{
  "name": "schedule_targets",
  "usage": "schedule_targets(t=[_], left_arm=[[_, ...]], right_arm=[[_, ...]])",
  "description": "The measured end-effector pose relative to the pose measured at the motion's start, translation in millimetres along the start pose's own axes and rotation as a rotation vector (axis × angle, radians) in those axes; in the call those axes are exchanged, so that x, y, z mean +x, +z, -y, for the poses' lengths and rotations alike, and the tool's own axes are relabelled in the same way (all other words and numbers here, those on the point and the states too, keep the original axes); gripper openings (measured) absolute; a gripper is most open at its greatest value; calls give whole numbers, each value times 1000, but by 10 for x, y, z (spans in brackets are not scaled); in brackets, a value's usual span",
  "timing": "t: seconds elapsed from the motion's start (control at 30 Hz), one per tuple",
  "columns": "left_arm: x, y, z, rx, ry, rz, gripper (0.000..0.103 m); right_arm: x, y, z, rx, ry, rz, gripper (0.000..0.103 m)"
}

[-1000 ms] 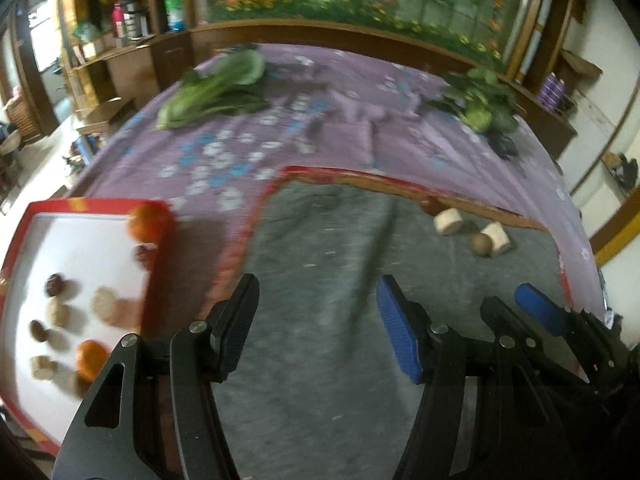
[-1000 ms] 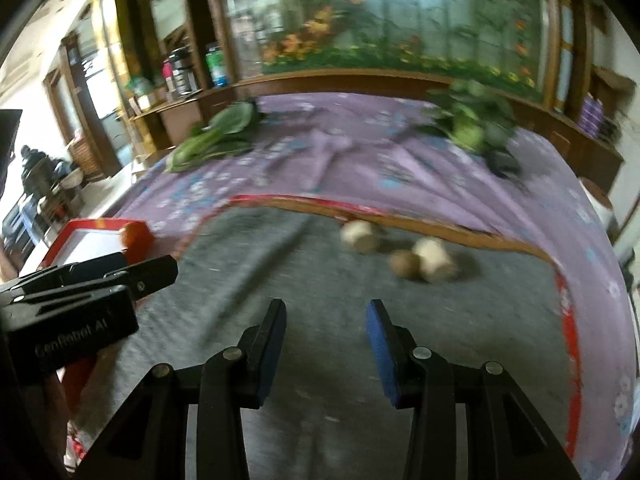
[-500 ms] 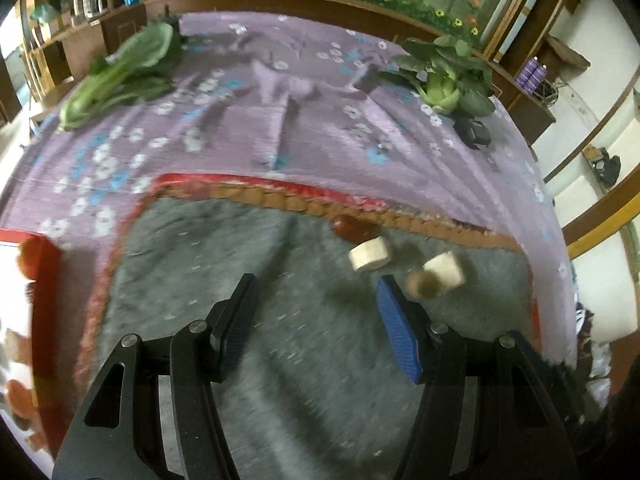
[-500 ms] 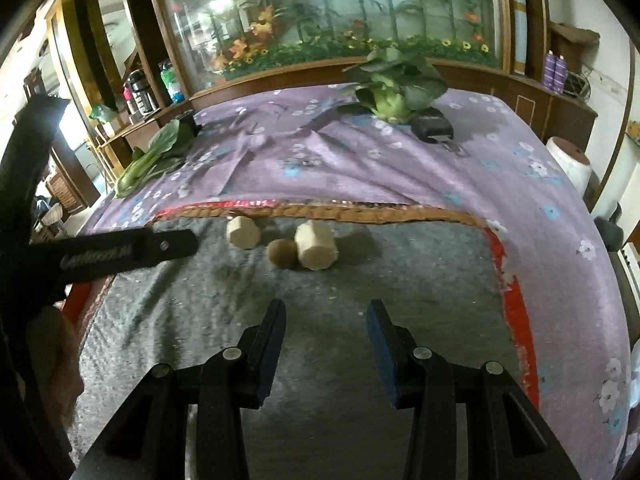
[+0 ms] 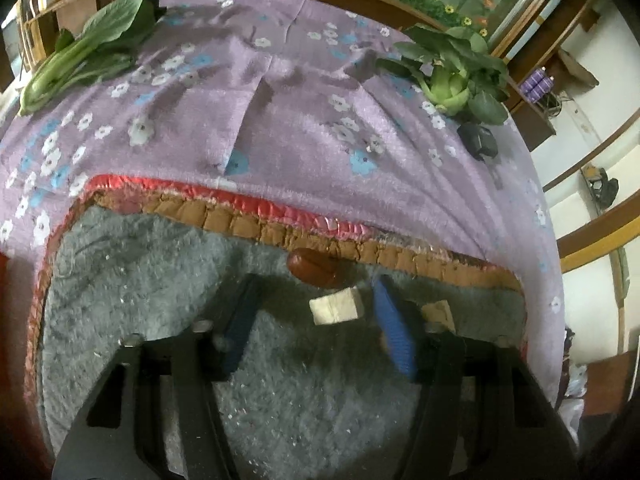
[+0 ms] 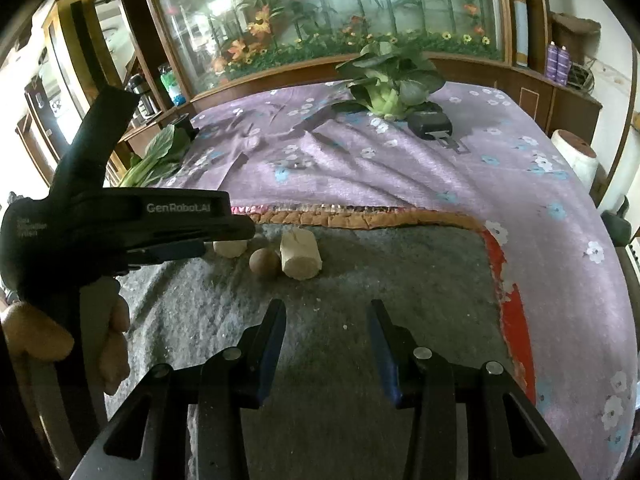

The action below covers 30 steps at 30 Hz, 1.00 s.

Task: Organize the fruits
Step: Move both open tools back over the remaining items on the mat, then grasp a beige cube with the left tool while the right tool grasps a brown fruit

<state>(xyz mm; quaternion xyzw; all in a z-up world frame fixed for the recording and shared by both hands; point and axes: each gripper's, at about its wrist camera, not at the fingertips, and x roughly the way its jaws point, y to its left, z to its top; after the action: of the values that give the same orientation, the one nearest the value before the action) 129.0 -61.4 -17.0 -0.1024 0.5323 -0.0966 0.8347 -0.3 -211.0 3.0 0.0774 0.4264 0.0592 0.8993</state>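
On the grey mat (image 5: 160, 280) lie a pale cut chunk (image 5: 335, 305), a dark red-brown oblong fruit (image 5: 314, 267) just beyond it, and a second pale chunk (image 5: 439, 314) to the right. My left gripper (image 5: 316, 320) is open, its fingers on either side of the first chunk, not touching it. In the right wrist view a larger pale chunk (image 6: 299, 255), a small round brown fruit (image 6: 264, 262) and the first chunk (image 6: 230, 247) lie ahead of my open, empty right gripper (image 6: 328, 340). The left gripper body (image 6: 120, 224) reaches in from the left.
The mat (image 6: 400, 280) has an orange and red border (image 5: 280, 224) and lies on a purple flowered cloth (image 5: 280, 120). Leafy greens lie at far left (image 5: 84, 52) and far right (image 5: 452, 72). A black device (image 6: 430, 122) sits beside the right greens. A white roll (image 6: 574, 158) stands off the right edge.
My left gripper has moved right and forward from the red tray to the fruit pieces, now straddling the pale chunk. My right gripper has turned right and come closer to the pieces.
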Motion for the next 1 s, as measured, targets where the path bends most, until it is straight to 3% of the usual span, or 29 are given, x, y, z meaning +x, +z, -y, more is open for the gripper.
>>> schedule_targets(t=[0.07,0.1,0.27,0.4,0.6,0.8,0.9,1.0], left_arm=[[0,-1,-16,2,-25,-7,26],[-12,-3,-24,1,-42,-11,25],[-144,-69,-46,30,-26,5,25],[-286,-128,-152,22,-11,29,25],[-420,-167,-232,31,10,56,25],[-483,-197,-286,35,12,64,25],[-500,-202,-305,33,13,70,25],[-487,-211,-312,31,9,61,25]], right_arm=[[22,42,2,-5,1,0,41],[41,67,3,-8,4,-1,41],[196,167,-22,-13,34,-39,41],[240,160,-155,-36,141,-67,41],[484,146,-301,-49,202,-144,41],[592,270,-314,-53,199,-134,41],[494,250,-458,-146,107,-65,41],[552,255,-486,-151,69,-68,41]])
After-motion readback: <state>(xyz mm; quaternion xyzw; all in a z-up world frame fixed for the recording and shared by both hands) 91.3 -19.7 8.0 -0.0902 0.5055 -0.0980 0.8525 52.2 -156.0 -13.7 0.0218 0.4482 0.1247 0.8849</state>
